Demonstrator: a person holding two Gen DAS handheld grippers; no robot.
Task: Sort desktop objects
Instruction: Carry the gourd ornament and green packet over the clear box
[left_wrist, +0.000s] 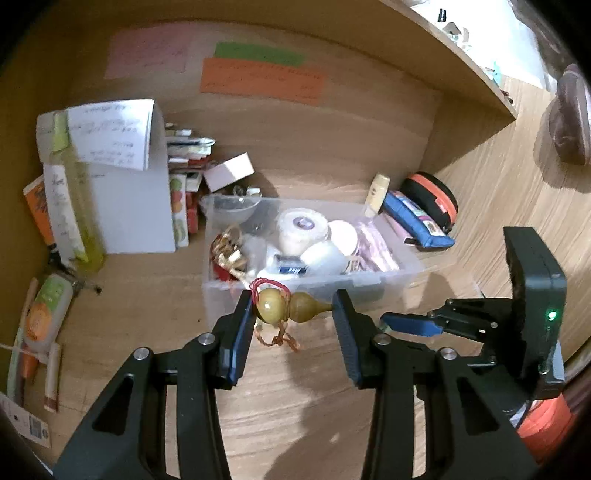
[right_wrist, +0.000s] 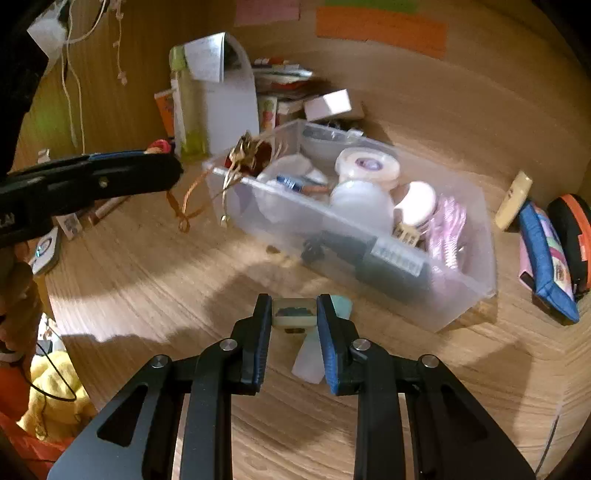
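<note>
Two tongs work near the clear bin (left_wrist: 406, 273): left tongs (left_wrist: 293, 314) pinch a wooden gourd (left_wrist: 291, 304), right tongs (right_wrist: 293, 314) pinch a small pale block (right_wrist: 294, 314).

Dim warm indoor light, soft dark shadows across the wooden desk (right_wrist: 140, 280), heavy fisheye bending and black vignette at edges, far papers blurred, clear bin (right_wrist: 369, 236) slightly motion-smeared.

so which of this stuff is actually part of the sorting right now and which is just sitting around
In play:
- left gripper, shut on the gourd charm
- right gripper, shut on a small pale block
- clear bin, probably where both go

Lying about:
- blue pouch
- black and orange case
- book stack
- green bottle
- sticky notes
</note>
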